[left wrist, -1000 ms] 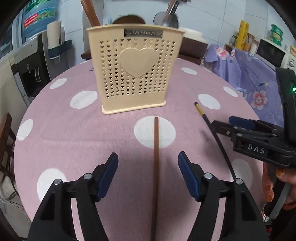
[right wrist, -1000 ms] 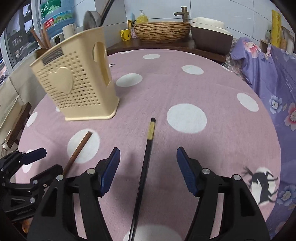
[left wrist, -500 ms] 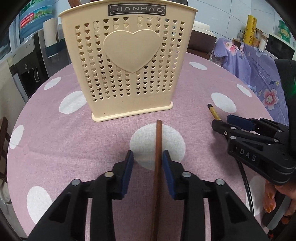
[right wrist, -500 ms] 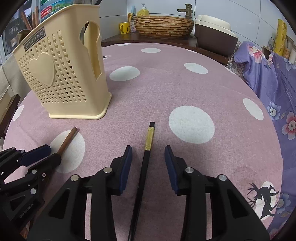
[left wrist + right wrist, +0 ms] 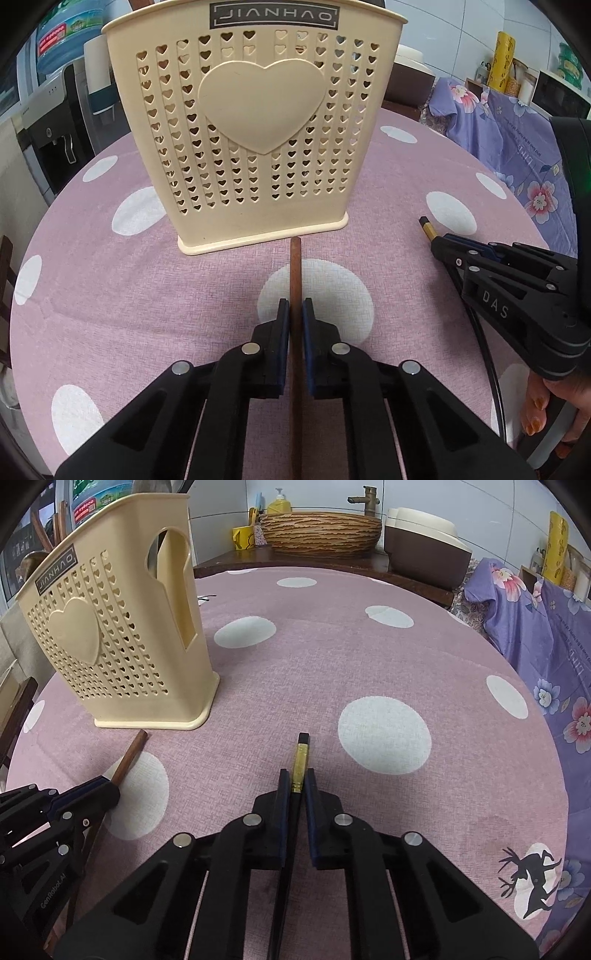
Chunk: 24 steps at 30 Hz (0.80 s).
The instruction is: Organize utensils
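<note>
A: Left tongs are clamped on the brown chopstick, lying flat on the bench, tip aimed at the cream holder.

B: Right tongs are closing, pads pressing the black chopstick; its gold-banded end points away, right of the holder.

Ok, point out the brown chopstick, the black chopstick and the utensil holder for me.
brown chopstick (image 5: 295,273), left wrist view, on the bare shaft ahead of the pads.
black chopstick (image 5: 301,757), right wrist view, on its gold band near the tip.
utensil holder (image 5: 262,103), left wrist view, on the raised heart of its front wall.
</note>
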Motion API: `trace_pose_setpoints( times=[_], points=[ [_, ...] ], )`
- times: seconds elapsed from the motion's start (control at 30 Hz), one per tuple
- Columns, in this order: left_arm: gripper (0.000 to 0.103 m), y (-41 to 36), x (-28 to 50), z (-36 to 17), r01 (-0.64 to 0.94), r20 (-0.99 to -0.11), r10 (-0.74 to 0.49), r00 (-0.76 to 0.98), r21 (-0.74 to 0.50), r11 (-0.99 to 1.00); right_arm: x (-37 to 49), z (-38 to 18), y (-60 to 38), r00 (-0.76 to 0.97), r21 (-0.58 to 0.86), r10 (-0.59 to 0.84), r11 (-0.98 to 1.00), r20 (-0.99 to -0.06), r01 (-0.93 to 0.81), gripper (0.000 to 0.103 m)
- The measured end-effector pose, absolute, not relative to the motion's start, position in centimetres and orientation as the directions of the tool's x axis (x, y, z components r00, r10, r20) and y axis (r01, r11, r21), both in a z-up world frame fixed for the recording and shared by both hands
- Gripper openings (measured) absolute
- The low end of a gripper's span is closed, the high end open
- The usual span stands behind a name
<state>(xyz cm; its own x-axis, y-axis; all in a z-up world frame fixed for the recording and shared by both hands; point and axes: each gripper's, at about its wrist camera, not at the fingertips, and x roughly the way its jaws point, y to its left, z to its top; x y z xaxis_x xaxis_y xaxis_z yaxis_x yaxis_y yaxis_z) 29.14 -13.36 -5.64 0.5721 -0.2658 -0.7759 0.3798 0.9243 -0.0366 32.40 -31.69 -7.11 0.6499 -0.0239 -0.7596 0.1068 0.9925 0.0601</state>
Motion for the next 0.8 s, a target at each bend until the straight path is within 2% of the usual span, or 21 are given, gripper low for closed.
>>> trace_pose_setpoints(
  times=[0.17, 0.4, 0.8],
  points=[
    [0.008, -13.0, 29.0, -5.3, 0.374, -0.767, -0.285, 0.574, -0.064, 0.925, 32.1, -6.8, -32.1, 0.657, 0.100, 0.006, 0.989, -0.754, 0.106, 0.008],
    [0.008, -10.7, 27.2, -2.3, 0.352, -0.695, -0.336, 0.636, -0.127, 0.927, 29.9, -4.9, -32.6, 0.694, 0.204, 0.098, 0.976, -0.714, 0.072, 0.008],
    [0.008, -6.9, 24.3, 5.6, 0.330, -0.516, -0.368, 0.774, -0.168, 0.929, 24.4, 3.6, -31.1, 0.797, 0.296, 0.249, 0.951, -0.551, -0.092, 0.008]
  ],
)
